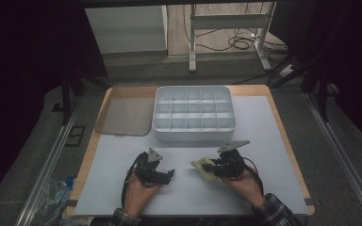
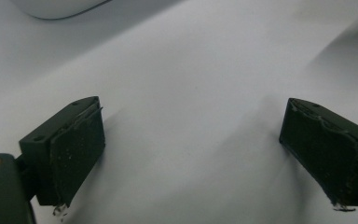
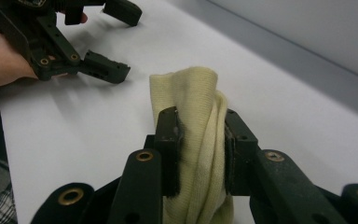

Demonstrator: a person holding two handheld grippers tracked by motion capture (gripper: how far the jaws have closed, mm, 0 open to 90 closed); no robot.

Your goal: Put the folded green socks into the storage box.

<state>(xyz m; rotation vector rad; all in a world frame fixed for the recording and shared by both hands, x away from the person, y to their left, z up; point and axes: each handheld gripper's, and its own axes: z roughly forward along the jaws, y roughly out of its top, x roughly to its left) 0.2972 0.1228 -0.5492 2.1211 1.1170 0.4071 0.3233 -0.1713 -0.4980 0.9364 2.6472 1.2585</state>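
Item: pale yellow knitted cloth (image 3: 193, 116), bunched and folded. Clamped between the pads of the right gripper (image 3: 201, 140), both jaws pressing into the fabric from either side; folded top rising past the jaw tips, remainder hanging down between the arms. Seen from the high view as a pale wad (image 1: 203, 168) at the left-pointing tip of the right gripper (image 1: 213, 165), low over the white table sheet (image 1: 264, 141), in front of the compartment box.

Left gripper (image 1: 169, 175): held in the left hand (image 1: 139, 193), resting near the table's near edge, jaws spread wide with nothing between them; bare sheet (image 2: 191, 93) between the pads. Well apart from the cloth, jaw tips pointing toward it.

Also present: white compartment box (image 1: 194, 132), gridded, set at the far middle of the table; translucent lid (image 1: 125, 110) lying flat just beside the box, to its left.
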